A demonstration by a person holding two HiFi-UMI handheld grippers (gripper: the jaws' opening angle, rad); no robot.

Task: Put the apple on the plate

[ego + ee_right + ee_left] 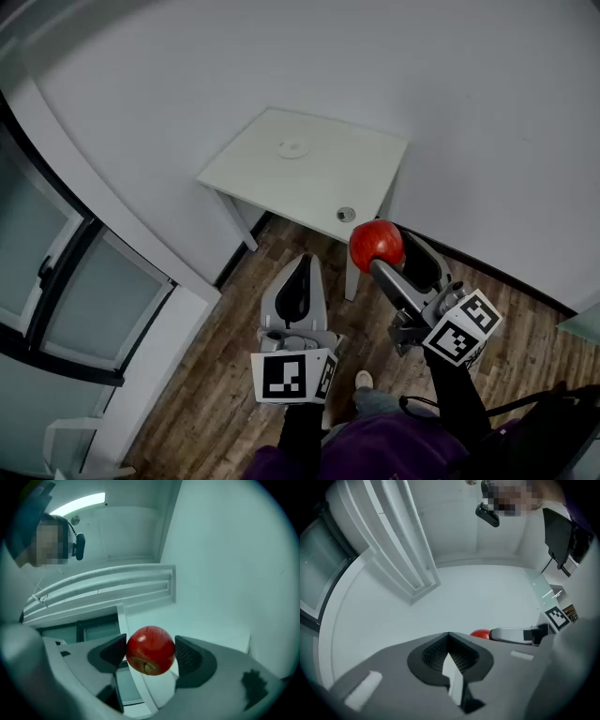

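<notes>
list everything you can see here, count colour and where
apple: 1, red, up in the air between the right gripper's jaws, in front of the table's near edge
plate: 1, white, on the table, toward its far side
table: 1, white, set against the wall
round fitting: 1, grey, on the table near its front edge; too small to tell what it is
glass panels: at least 2, dark-framed, at the left
floor: brown wood
shoe: 1, light, on the floor between the grippers
left gripper: 1, grey, jaws together, empty
right gripper: 1, grey, closed on the apple
</notes>
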